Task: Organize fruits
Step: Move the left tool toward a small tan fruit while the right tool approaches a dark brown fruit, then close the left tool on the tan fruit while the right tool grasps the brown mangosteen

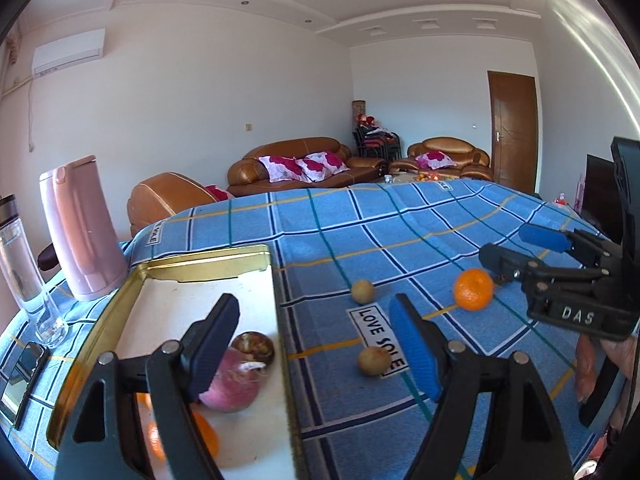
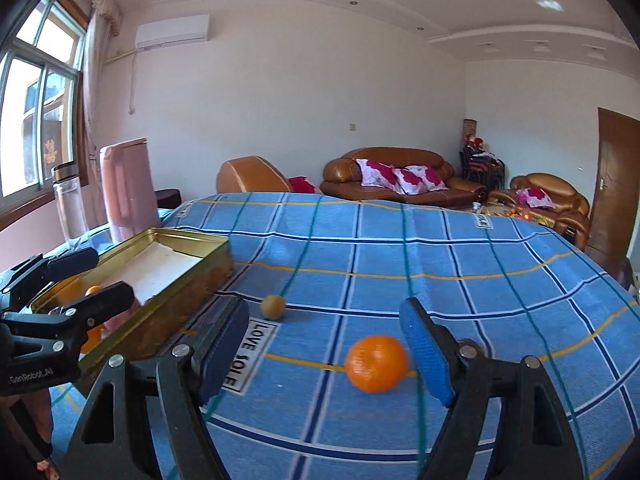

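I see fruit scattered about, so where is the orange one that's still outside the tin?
The mandarin lies on the blue checked cloth, between the open right gripper's fingers in the right wrist view, right of the gold tin.

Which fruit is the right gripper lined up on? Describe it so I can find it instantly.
Start at the gold tin tray on the blue checked cloth, then look across the "LOVE SOLE" label away from the tray. The tangerine sits there on the cloth between the open right gripper fingers. It is the only bright orange fruit outside the tray; the nearby loose small brown fruit is dull and smaller.
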### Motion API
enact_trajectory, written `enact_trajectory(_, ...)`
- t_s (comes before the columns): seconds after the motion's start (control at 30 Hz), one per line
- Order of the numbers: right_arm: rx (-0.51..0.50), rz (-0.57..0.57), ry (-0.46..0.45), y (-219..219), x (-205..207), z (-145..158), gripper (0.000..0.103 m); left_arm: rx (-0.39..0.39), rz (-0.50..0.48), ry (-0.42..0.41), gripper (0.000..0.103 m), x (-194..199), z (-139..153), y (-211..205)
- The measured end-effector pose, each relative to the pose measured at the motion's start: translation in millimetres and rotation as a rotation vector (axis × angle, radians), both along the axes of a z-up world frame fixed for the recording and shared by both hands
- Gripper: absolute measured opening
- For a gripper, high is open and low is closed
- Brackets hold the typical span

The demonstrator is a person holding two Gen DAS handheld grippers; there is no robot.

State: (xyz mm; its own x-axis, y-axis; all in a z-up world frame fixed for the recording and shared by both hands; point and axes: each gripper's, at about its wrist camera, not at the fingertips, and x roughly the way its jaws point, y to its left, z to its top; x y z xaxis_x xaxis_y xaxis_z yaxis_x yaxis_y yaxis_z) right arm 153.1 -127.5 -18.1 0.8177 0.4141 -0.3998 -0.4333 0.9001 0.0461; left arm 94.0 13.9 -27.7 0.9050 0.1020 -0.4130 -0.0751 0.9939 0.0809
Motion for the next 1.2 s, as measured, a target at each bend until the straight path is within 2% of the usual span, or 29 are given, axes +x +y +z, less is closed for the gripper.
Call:
enact_trajectory(0.2,-0.031,-0.134,0.081,-43.9,29.4,-7.1,0.079,0.016,-0.062,0.084,0.078,25.2,-9.3,-28.7)
enact_trajectory(0.3,-0.042,-0.171,0.130,-63.6,44.2,-11.8,0.077,0.018,-0.099,0.135,0.069,33.2,-15.6,-37.6)
enact_trajectory(0.37,-0.041,-0.189,0.168,-75.6,53.7,-15.4,0.071,0.019,-0.126,0.176,0.054,37.5,-20.0,-41.9)
enact_trajectory(0.43,-0.031,-0.195,0.209,-84.0,63.5,-19.3,0.066,0.010,-0.140,0.216,0.049,43.1,-24.6,-43.4)
enact_trajectory(0.53,-0.011,-0.193,0.243,-88.0,72.0,-22.7,0.062,-0.022,-0.145,0.268,0.049,51.5,-30.5,-38.7)
enact_trajectory(0.7,-0.060,-0.157,0.308,-75.0,84.7,-31.5,0.062,-0.047,-0.170,0.335,0.049,59.3,-39.3,-37.3)
enact_trajectory(0.87,-0.084,-0.118,0.404,-66.4,99.4,-44.6,0.062,-0.097,-0.161,0.367,0.048,65.7,-44.9,-28.9)
enact_trajectory(0.93,-0.085,-0.095,0.457,-64.6,106.9,-51.8,0.057,-0.110,-0.160,0.372,0.047,68.0,-45.9,-26.1)
enact_trajectory(0.97,-0.085,-0.085,0.477,-63.6,109.0,-54.8,0.048,-0.110,-0.163,0.373,0.047,68.7,-46.1,-26.0)
enact_trajectory(1.0,-0.088,-0.089,0.475,-63.1,108.7,-54.9,0.043,-0.110,-0.163,0.373,0.047,68.8,-46.2,-26.1)
enact_trajectory(1.1,-0.092,-0.076,0.452,-61.1,104.5,-51.8,0.043,-0.126,-0.172,0.364,0.047,67.4,-45.2,-23.9)
enact_trajectory(1.2,-0.071,-0.091,0.385,-65.4,95.2,-41.7,0.043,-0.142,-0.172,0.356,0.044,66.8,-44.2,-20.4)
